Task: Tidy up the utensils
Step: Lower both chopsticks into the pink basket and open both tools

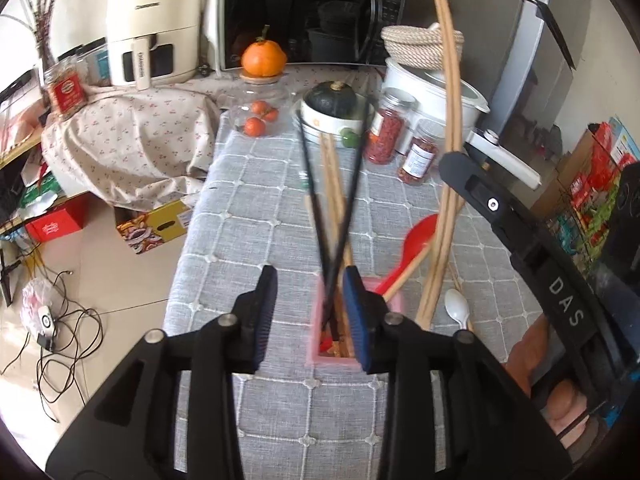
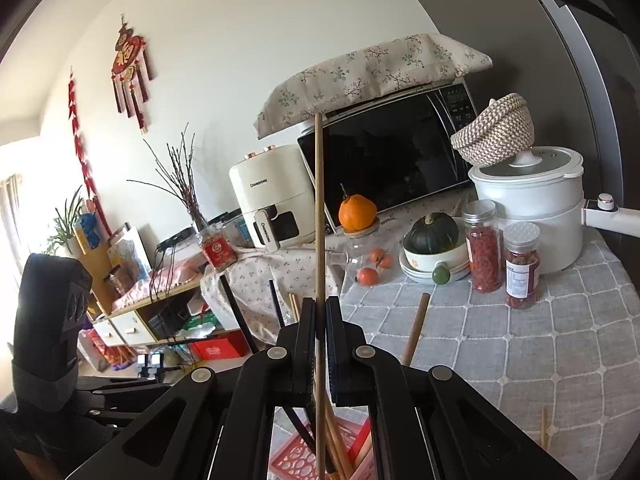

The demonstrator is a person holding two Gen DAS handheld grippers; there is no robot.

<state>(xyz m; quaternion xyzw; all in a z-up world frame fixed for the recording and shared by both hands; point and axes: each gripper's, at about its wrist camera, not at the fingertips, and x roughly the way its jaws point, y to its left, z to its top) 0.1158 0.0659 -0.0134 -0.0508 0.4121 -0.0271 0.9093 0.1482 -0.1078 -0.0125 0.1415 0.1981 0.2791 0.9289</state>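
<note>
A pink utensil holder [image 1: 315, 354] stands on the grey checked tablecloth, just past my left gripper [image 1: 310, 280]. Two black chopsticks [image 1: 320, 200] stand in it and cross between the left jaws, which are open; the blue pads do not press on them. Shorter wooden chopsticks [image 1: 330, 172] and a red spoon [image 1: 418, 236] also lean in the holder. My right gripper [image 1: 454, 176] is shut on a pair of long wooden chopsticks [image 1: 450, 80] held nearly upright, lower ends beside the holder's right side. In the right wrist view the right gripper [image 2: 319, 304] clamps the long chopsticks [image 2: 319, 200] above the holder [image 2: 292, 456].
A white plastic spoon [image 1: 457, 307] lies right of the holder, with a loose wooden stick [image 2: 544, 428] nearby. Further back stand a bowl holding a green squash [image 1: 332, 98], two spice jars [image 1: 386, 128], a white pot [image 1: 432, 84] and a microwave [image 1: 304, 16]. The table's left edge [image 1: 192, 216] drops to a cluttered floor.
</note>
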